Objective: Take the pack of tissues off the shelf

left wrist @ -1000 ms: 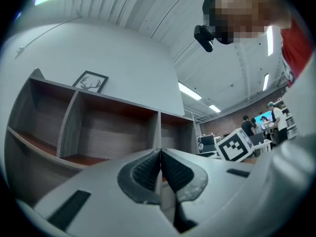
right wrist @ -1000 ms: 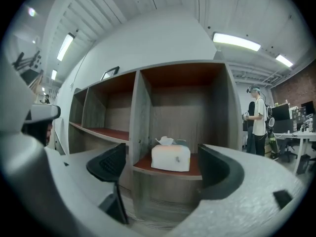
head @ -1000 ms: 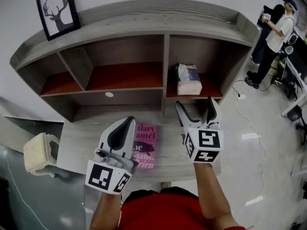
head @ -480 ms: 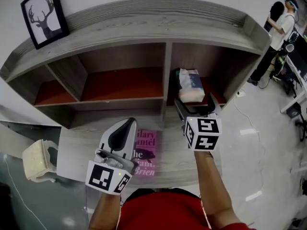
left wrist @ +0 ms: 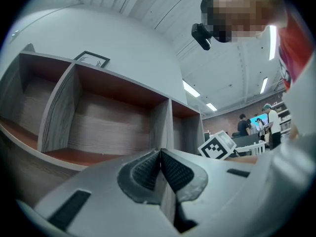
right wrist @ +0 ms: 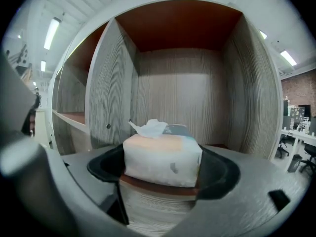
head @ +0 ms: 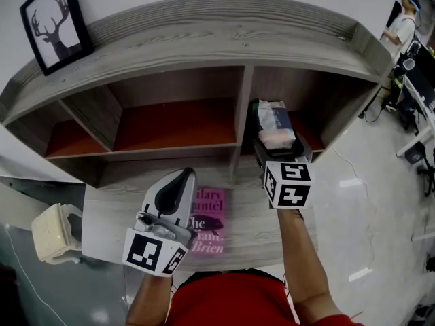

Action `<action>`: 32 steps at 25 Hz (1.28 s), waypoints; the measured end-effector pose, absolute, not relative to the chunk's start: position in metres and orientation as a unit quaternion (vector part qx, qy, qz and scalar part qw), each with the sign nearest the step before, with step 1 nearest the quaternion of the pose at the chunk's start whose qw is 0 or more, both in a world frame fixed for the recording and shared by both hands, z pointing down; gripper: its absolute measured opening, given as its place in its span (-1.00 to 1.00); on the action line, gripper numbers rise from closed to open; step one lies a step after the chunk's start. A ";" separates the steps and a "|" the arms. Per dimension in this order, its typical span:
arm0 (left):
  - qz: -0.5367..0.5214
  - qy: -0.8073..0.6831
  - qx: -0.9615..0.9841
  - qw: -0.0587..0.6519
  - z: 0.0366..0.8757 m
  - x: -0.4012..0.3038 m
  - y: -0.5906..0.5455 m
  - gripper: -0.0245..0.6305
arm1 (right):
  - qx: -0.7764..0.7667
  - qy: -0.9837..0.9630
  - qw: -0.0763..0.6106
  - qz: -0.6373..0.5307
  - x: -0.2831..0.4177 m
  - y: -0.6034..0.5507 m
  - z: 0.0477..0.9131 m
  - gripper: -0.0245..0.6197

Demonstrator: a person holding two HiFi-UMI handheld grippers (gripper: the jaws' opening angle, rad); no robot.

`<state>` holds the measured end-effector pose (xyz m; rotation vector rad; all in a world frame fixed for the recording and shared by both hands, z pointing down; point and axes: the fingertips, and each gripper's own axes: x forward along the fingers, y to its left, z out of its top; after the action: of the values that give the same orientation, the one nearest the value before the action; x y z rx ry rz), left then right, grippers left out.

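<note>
pack of tissues [head: 275, 122]: it stands on the red floor of the right-hand compartment of the shelf [head: 177, 32], a white sheet poking from its top. It is near the front edge and rests on the board.
right tool [head: 281, 153]: you hold it up to that compartment with its jaws wide and closing. One dark pad sits on each side of the near end of the pack of tissues, which fills the gap between them.
left tool [head: 178, 182]: you hold it low over the worktop [head: 115, 202], well apart from the shelf's openings. Its ribbed pads are pressed together with nothing between them.
book [head: 207, 219]: pink-covered, it lies flat on the worktop below the shelf, just beside the left tool, which covers its left edge.
deer picture [head: 49, 22]: black-framed, it stands tilted on the left end of the shelf's curved top, against the white wall.
</note>
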<state>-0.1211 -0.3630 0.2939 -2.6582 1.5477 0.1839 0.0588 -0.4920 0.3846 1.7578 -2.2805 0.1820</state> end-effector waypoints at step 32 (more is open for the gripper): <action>0.085 0.463 -0.881 0.042 0.276 -0.098 -0.317 -0.90 | 0.598 -0.801 0.022 0.002 0.067 -0.326 0.307 0.30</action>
<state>-0.0977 -0.3168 0.2758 -2.6966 1.4176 0.2589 0.0672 -0.3264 0.3069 1.8522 -2.4837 0.0069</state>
